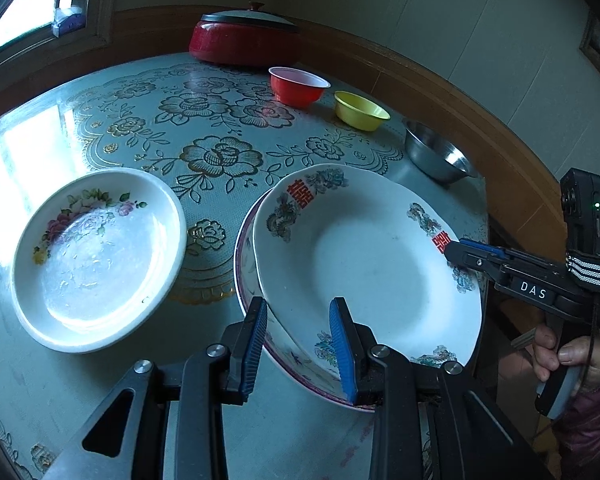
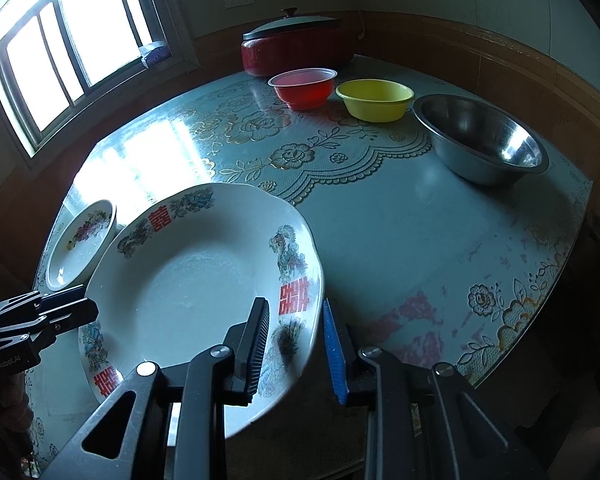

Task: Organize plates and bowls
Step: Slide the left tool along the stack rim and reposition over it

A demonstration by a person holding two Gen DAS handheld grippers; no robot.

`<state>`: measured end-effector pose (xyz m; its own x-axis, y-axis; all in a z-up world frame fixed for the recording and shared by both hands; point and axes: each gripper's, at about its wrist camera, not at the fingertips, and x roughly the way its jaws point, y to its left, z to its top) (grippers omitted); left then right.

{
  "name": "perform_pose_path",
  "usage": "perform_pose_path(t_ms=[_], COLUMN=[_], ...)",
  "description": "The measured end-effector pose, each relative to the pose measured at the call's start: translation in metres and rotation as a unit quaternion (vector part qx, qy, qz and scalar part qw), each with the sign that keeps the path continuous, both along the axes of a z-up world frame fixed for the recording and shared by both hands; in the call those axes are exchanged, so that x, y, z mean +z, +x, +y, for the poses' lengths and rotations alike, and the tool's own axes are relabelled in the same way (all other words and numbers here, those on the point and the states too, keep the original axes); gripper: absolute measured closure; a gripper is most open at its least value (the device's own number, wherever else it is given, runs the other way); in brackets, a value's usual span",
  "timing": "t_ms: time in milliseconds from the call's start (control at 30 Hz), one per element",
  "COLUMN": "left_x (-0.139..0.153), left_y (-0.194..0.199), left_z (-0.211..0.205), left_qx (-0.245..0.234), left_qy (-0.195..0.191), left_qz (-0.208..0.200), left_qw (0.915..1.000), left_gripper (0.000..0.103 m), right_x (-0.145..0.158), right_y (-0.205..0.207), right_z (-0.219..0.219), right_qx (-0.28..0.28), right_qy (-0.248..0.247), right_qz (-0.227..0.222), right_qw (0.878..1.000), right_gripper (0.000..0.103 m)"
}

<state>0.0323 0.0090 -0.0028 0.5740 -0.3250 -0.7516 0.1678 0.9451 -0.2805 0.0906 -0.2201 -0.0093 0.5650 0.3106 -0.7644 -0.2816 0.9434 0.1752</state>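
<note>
A white plate with red characters and dragon prints (image 1: pixel 364 256) (image 2: pixel 196 280) lies tilted on a second plate with a purple rim (image 1: pixel 256 320). My left gripper (image 1: pixel 300 344) straddles the near rims of both plates, jaws apart. My right gripper (image 2: pixel 294 344) straddles the top plate's right rim, jaws apart; it shows at the plate's right edge in the left wrist view (image 1: pixel 456 250). A white floral plate (image 1: pixel 96 256) (image 2: pixel 82 240) lies to the left. A red bowl (image 1: pixel 298 86) (image 2: pixel 304 88), a yellow bowl (image 1: pixel 360 110) (image 2: pixel 374 100) and a steel bowl (image 1: pixel 436 156) (image 2: pixel 480 140) stand at the far right.
A red lidded pot (image 1: pixel 244 42) (image 2: pixel 296 46) stands at the table's far edge by the wall. The round table (image 2: pixel 400 232) has a floral cloth under glass. Its right edge lies close to the steel bowl. A window (image 2: pixel 60 52) is at the far left.
</note>
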Motion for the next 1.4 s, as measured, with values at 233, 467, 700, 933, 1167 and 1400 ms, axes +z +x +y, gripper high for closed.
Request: perform_pose_path(t_ms=[233, 467, 700, 933, 1167, 1400], left_x=[0.005, 0.015, 0.014, 0.012, 0.007, 0.013], left_y=[-0.01, -0.018, -0.024, -0.035, -0.047, -0.052], left_z=[0.004, -0.008, 0.002, 0.026, 0.044, 0.078], left_qx=[-0.001, -0.025, -0.002, 0.039, 0.065, 0.113], left_qy=[0.015, 0.014, -0.017, -0.029, -0.039, -0.05], left_qz=[-0.018, -0.039, -0.031, -0.032, -0.031, -0.042], left_qw=[0.9997, 0.9988, 0.9994, 0.9983, 0.9967, 0.9915], left_gripper=[0.071, 0.071, 0.071, 0.071, 0.071, 0.071], right_x=[0.0, -0.001, 0.003, 0.018, 0.015, 0.025], right_y=[-0.009, -0.015, -0.017, -0.023, -0.022, -0.013], right_z=[0.008, 0.009, 0.009, 0.017, 0.032, 0.066], right_qx=[0.017, 0.024, 0.016, 0.006, 0.032, 0.107], right_qy=[-0.011, -0.01, -0.01, -0.018, -0.007, 0.083], right_qz=[0.004, 0.009, 0.003, -0.02, -0.002, 0.028], right_qw=[1.0, 1.0, 1.0, 1.0, 0.999, 0.99], right_gripper=[0.077, 0.078, 0.078, 0.078, 0.078, 0.078])
